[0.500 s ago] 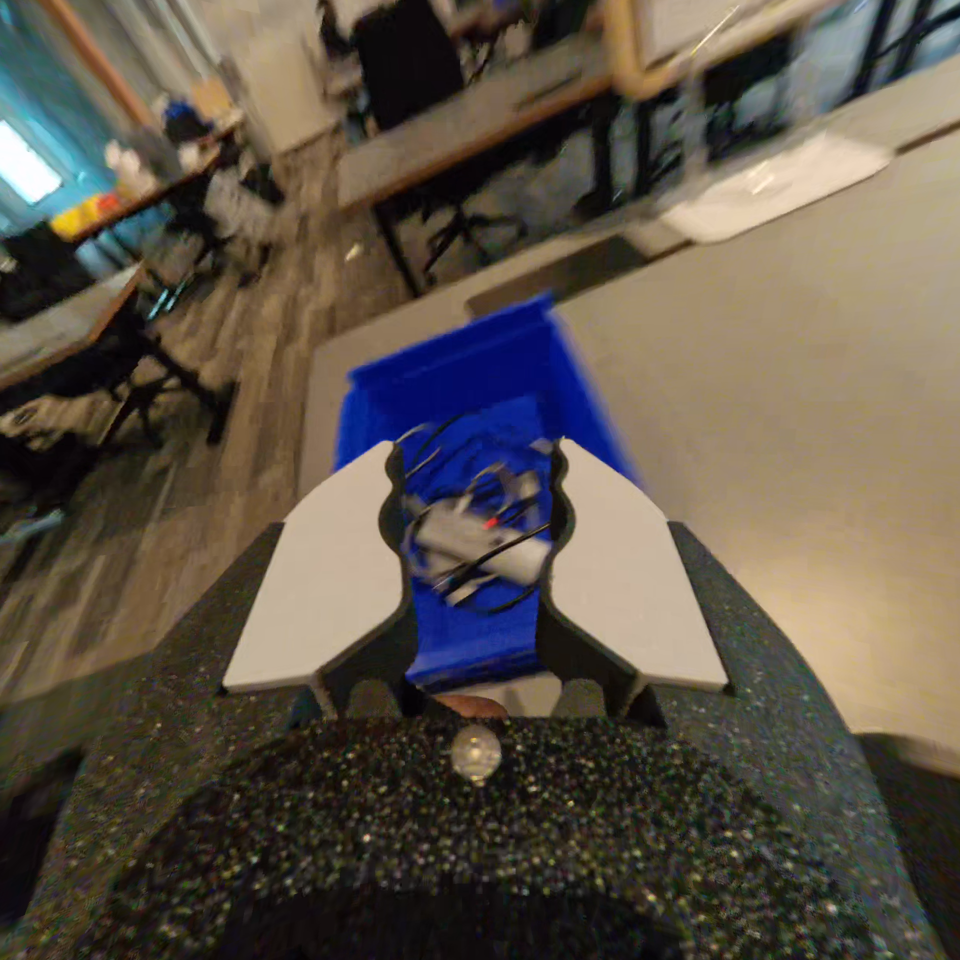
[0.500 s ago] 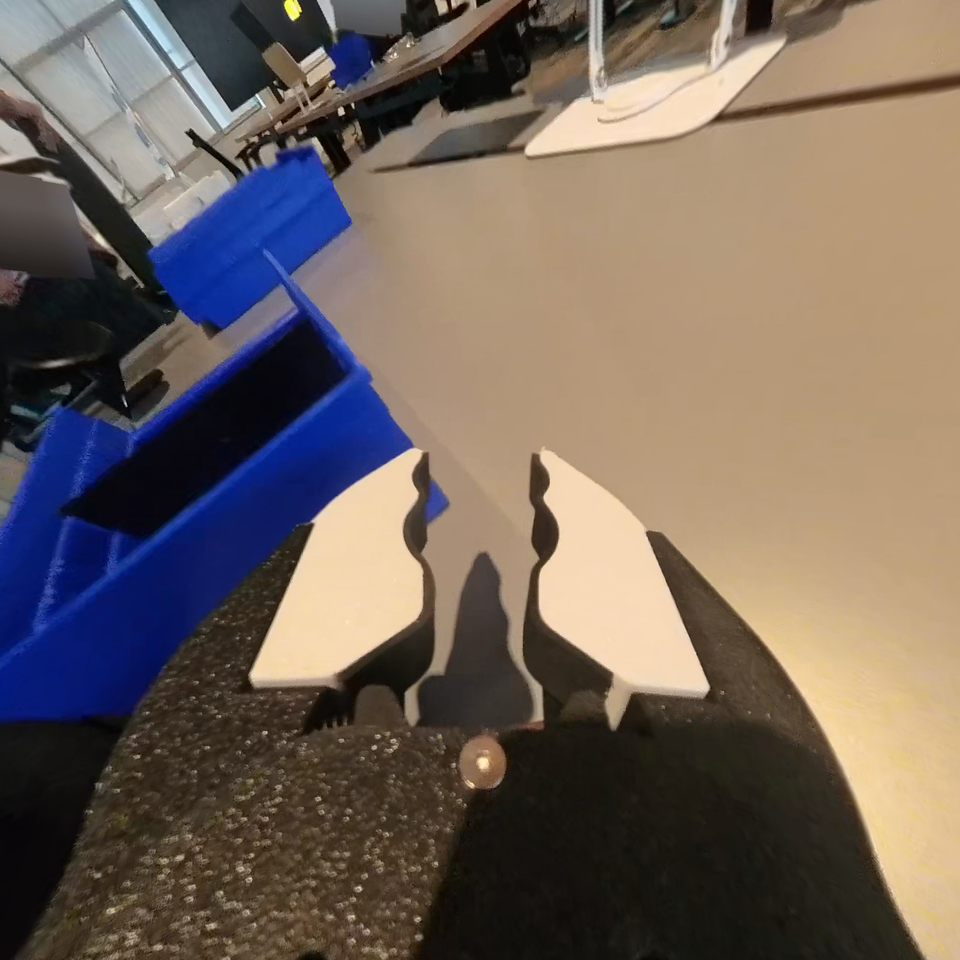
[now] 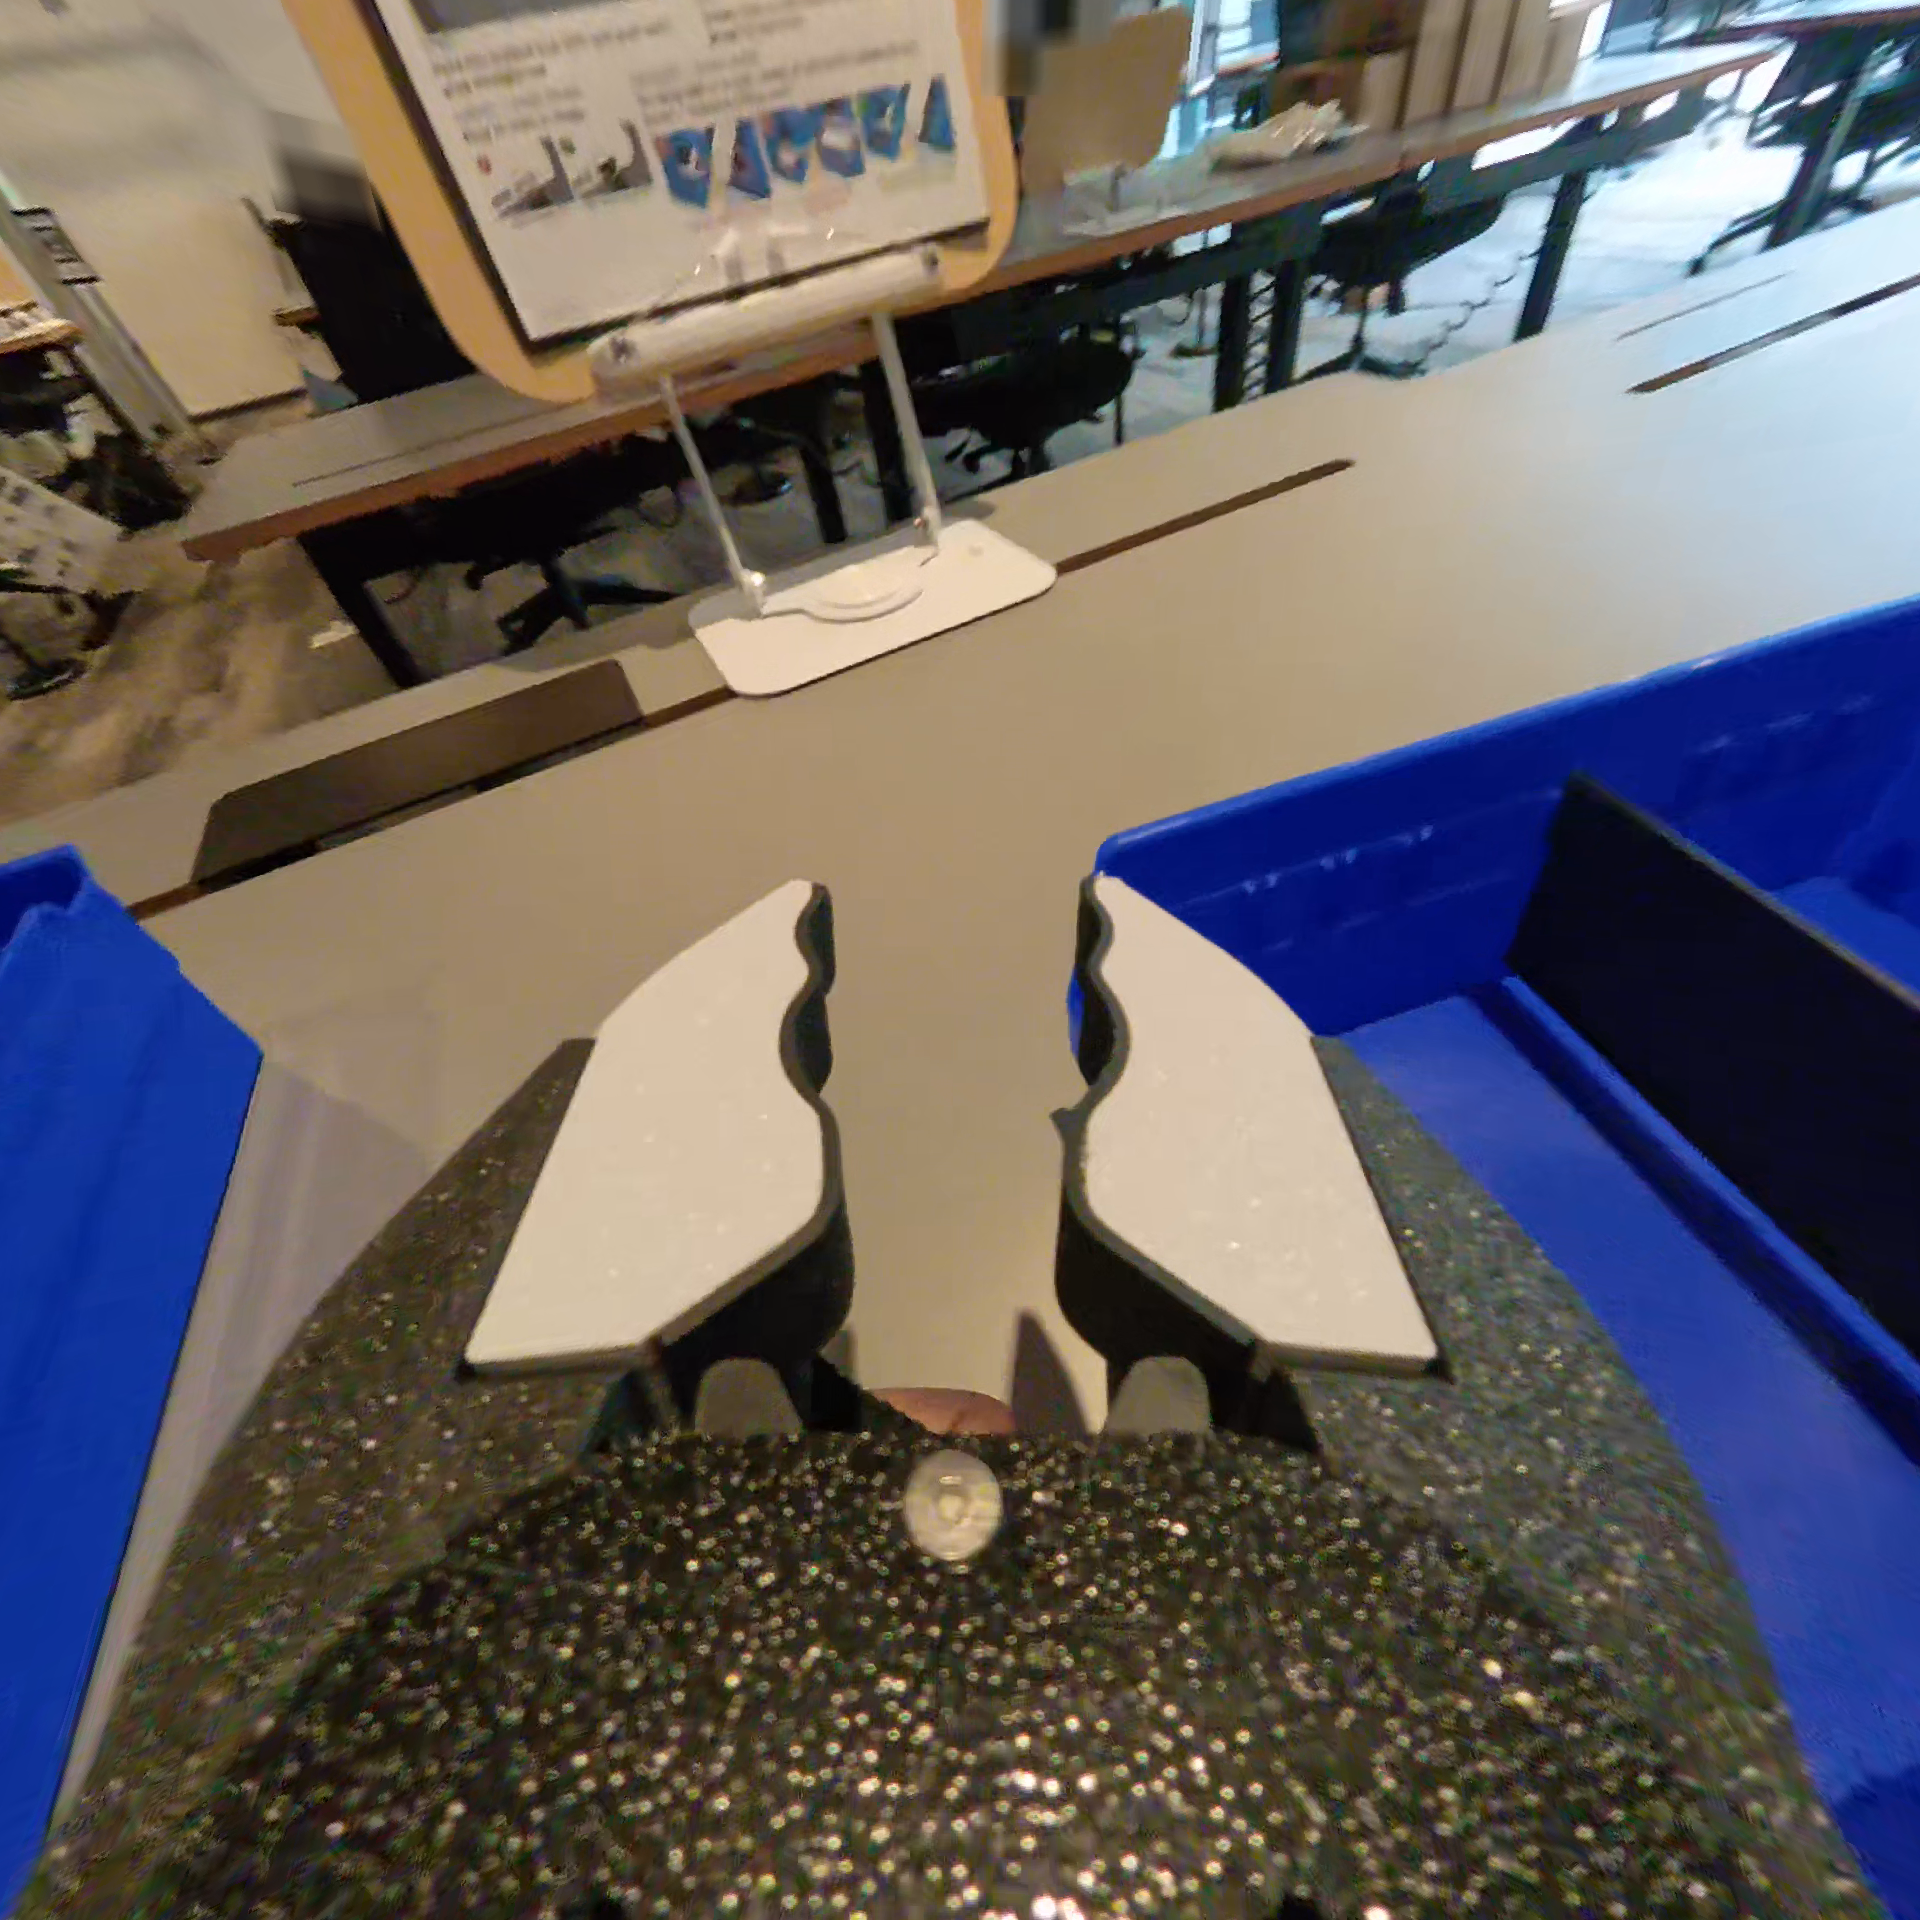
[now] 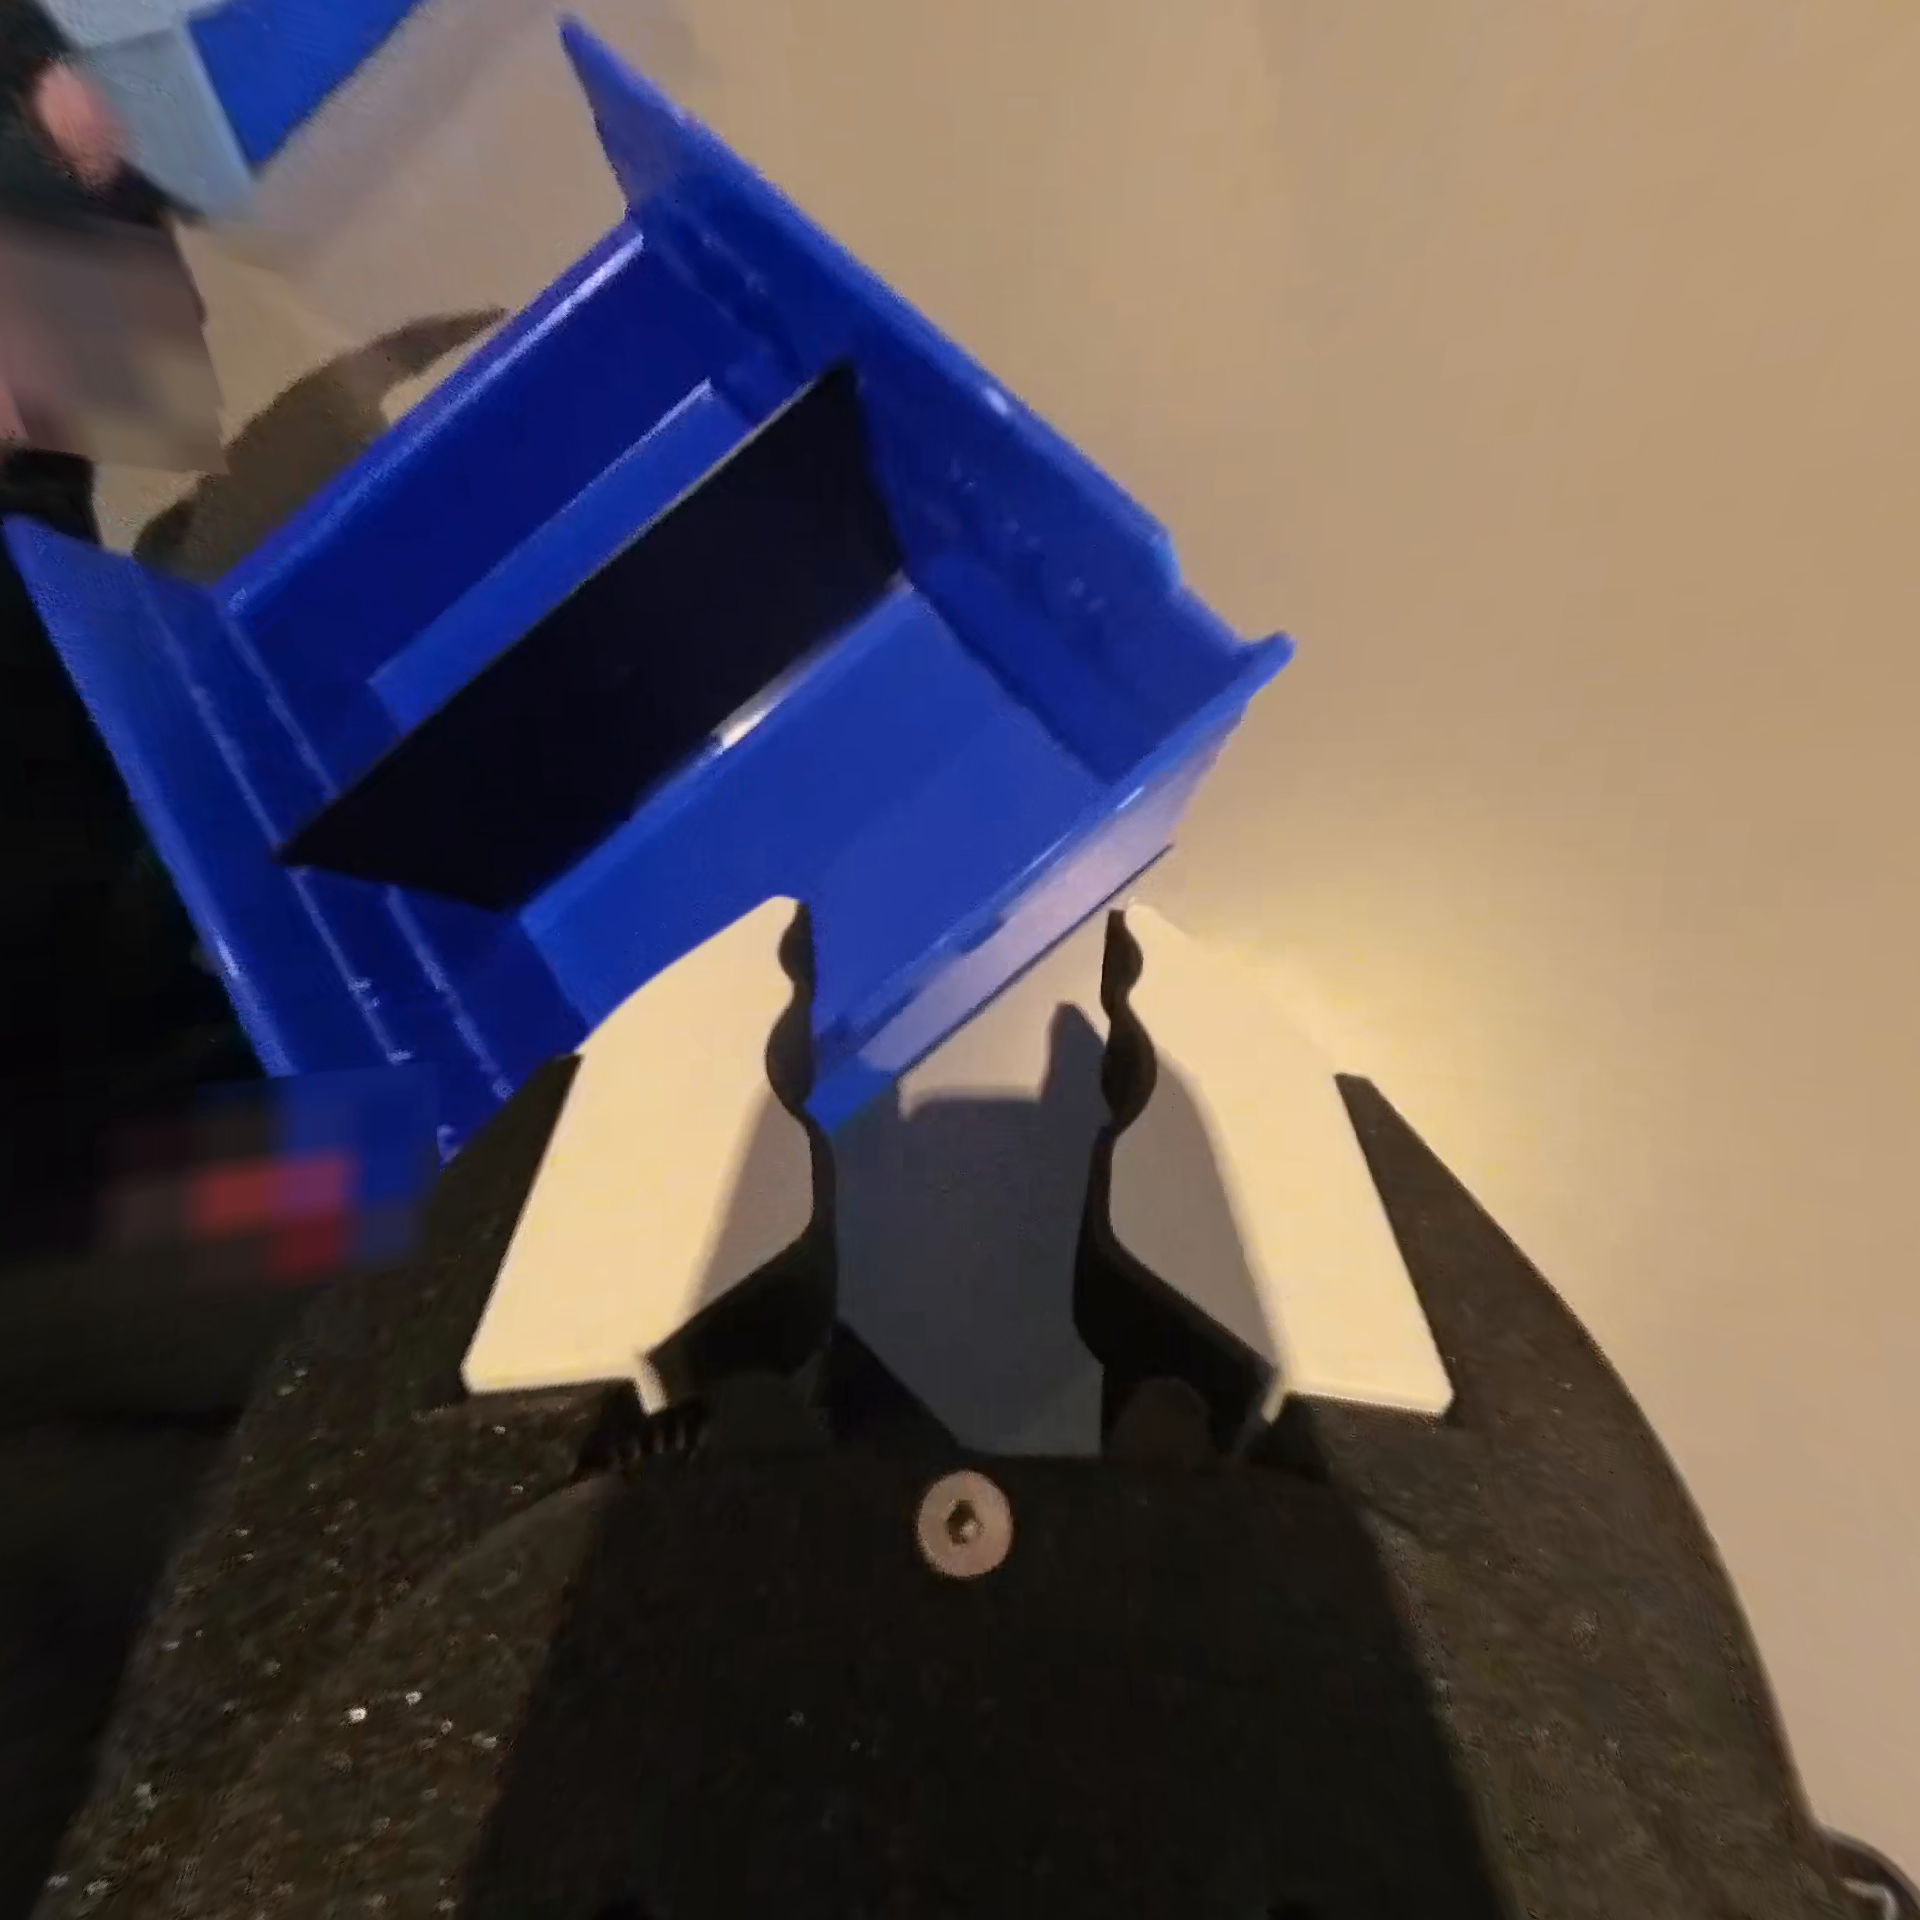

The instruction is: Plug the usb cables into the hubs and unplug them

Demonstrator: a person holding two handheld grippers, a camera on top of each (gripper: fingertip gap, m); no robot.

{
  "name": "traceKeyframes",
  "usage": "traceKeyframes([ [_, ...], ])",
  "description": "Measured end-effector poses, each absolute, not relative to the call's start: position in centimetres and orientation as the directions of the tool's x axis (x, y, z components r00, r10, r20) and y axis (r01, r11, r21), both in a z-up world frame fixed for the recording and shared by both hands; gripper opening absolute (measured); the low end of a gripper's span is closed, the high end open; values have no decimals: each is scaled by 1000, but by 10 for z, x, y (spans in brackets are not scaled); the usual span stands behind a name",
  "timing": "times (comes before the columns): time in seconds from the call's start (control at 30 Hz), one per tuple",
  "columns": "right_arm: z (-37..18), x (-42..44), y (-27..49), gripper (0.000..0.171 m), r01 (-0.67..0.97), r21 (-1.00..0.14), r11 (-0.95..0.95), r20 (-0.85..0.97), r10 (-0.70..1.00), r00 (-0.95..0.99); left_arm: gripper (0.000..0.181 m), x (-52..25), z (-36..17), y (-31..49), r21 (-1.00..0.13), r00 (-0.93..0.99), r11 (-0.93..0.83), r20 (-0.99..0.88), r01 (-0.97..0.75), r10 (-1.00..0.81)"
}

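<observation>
I am seeing the left gripper hanging over the grey bench, jaws parted and gripping nothing. The right gripper, likewise parted and unloaded, is pointing at a divided blue bin. No cables or hubs are showing.

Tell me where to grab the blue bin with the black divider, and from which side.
Grip the blue bin by its low front wall, the thin upright edge nearest the right gripper. Come from above the front, one finger inside and one outside; the open fingers already straddle that edge. The black divider sits deeper inside and probably lifts loose.
</observation>
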State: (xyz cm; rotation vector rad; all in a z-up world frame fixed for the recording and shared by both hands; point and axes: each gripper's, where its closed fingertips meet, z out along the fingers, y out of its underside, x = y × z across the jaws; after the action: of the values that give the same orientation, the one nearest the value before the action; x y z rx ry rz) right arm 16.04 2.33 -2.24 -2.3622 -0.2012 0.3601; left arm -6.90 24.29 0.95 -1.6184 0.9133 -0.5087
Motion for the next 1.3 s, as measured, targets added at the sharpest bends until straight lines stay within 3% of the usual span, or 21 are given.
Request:
traceKeyframes([
  [0.13,-41,152,18,45,144,-583,-800,-130,266,955,41,-76,-11,252,-943,638,-47,-185,-329,-748],
  [0.2,-47,149,18,29,189,-537,-822,-121,296,947,40,-81,-21,256,-944,646,-76,-160,-322,-746],
  [0.57,-48,225,46,22,515,-123,-848,262,473,841,34,-92,-63,270,-931,635,-124,-133,-343,-761],
  [0.73,-48,274,88,19,569,-37,-822,348,523,778,32,-90,-66,269,-926,624,-135,-125,-352,-771],
  [1.0,-45,345,170,19,650,121,-750,587,582,563,31,-79,-82,266,-861,571,-88,-253,-502,-781],
  [1.13,-34,364,196,19,611,58,-790,710,463,531,31,-74,-89,263,-816,532,-35,-343,-578,-774],
  [1.3,5,362,176,45,468,-298,-832,671,166,722,31,-72,-97,260,-752,473,39,-453,-658,-755],
])
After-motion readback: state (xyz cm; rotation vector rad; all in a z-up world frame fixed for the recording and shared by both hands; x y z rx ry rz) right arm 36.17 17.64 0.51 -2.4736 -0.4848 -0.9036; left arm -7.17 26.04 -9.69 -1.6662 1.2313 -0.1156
